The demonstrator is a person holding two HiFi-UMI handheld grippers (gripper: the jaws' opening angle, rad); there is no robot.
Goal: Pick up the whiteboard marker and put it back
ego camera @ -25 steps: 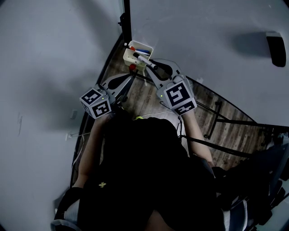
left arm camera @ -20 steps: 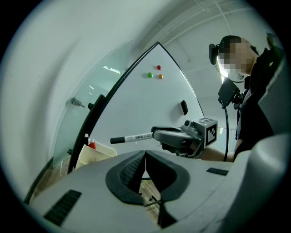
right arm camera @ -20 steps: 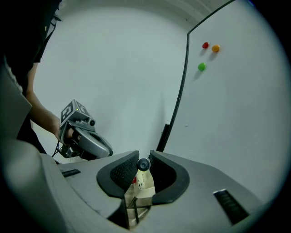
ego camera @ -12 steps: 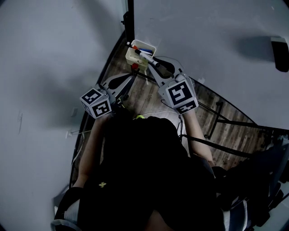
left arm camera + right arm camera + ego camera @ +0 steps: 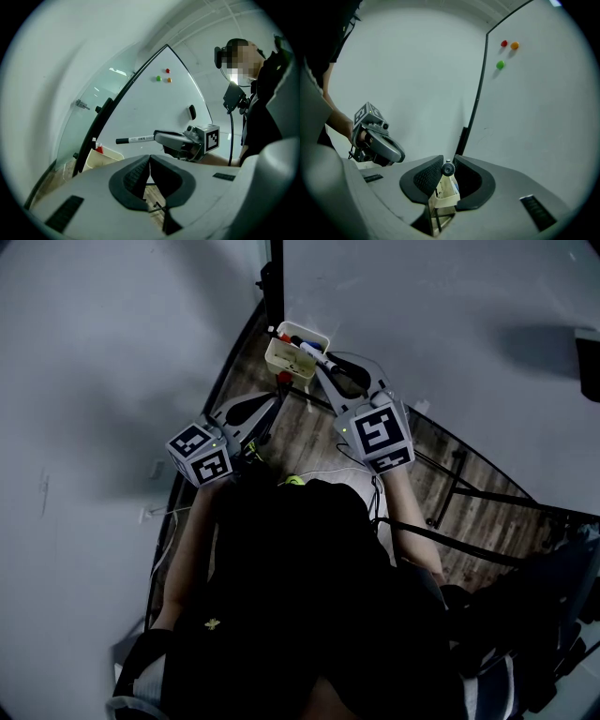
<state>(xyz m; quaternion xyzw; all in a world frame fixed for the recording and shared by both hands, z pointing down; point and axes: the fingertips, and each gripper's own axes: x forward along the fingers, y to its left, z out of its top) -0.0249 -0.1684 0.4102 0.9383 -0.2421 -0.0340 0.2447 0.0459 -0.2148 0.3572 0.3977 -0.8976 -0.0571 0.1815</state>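
currently the whiteboard marker (image 5: 316,358) is near the top centre of the head view, clamped in the right gripper (image 5: 448,170). it projects forward past the jaw tips and its far end reaches over the cream holder (image 5: 284,359). the right gripper view shows the marker end-on, pinched between the two ribbed pads, with the holder just below and beyond them.

recommended procedure, judged from this layout:
- line the marker's length up with the open top of the holder.
- lower the leading end until the barrel is inside the rim, and only then part the jaws.
- aim for a free gap, because the holder has other pens in it, and do not press down on them.
- avoid sideways contact, because the holder looks thin-walled and a nudge could shift it.
- release from low, since the round barrel is likely to roll or bounce out.

pose: the right gripper reaches forward from the person's hand, tilted slightly down toward the holder. the left gripper (image 5: 270,411) sits to the lower left of the holder, pointing level. its jaws are closed together on nothing and it is apart from the marker. the whiteboard (image 5: 164,103) stands behind both.
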